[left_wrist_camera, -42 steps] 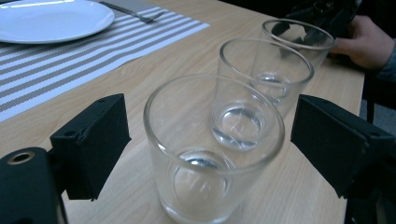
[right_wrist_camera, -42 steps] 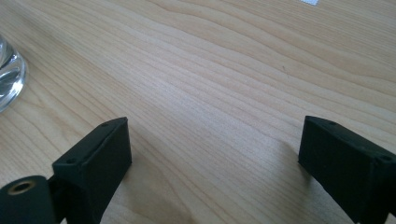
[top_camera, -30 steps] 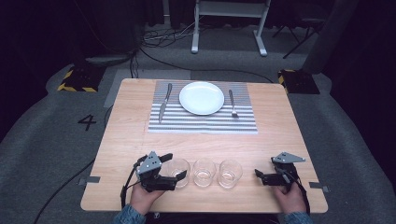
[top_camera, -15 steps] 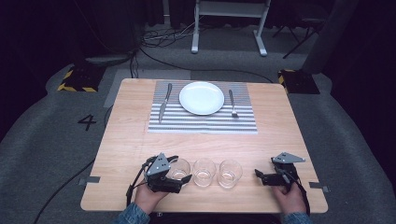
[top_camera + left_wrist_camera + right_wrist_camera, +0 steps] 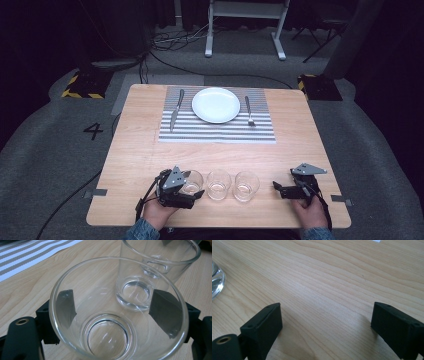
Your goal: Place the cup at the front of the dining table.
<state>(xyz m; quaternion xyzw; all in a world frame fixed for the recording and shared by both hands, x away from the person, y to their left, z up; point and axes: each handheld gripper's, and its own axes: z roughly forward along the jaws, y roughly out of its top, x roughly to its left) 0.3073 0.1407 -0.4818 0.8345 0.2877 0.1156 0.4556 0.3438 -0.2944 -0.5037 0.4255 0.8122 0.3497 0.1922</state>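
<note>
The left gripper (image 5: 192, 187) is held low at the near edge, gripped from behind by the left hand (image 5: 156, 212); its jaws are spread wide, one to each side. The right gripper (image 5: 276, 187) is held low at the near right by the right hand (image 5: 310, 212), pointed leftward, jaws spread wide apart. Both forearms are seen entering from the bottom.

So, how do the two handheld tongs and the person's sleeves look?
Both tongs are black. The left tongs carry a grey three-cornered plate on top, and so do the right tongs. A black cable trails from each toward the person. In the gripper views the jaws are flat, blocky black pads, with a brass-coloured ring at the lower left corner. The sleeves are blue, like denim.
</note>
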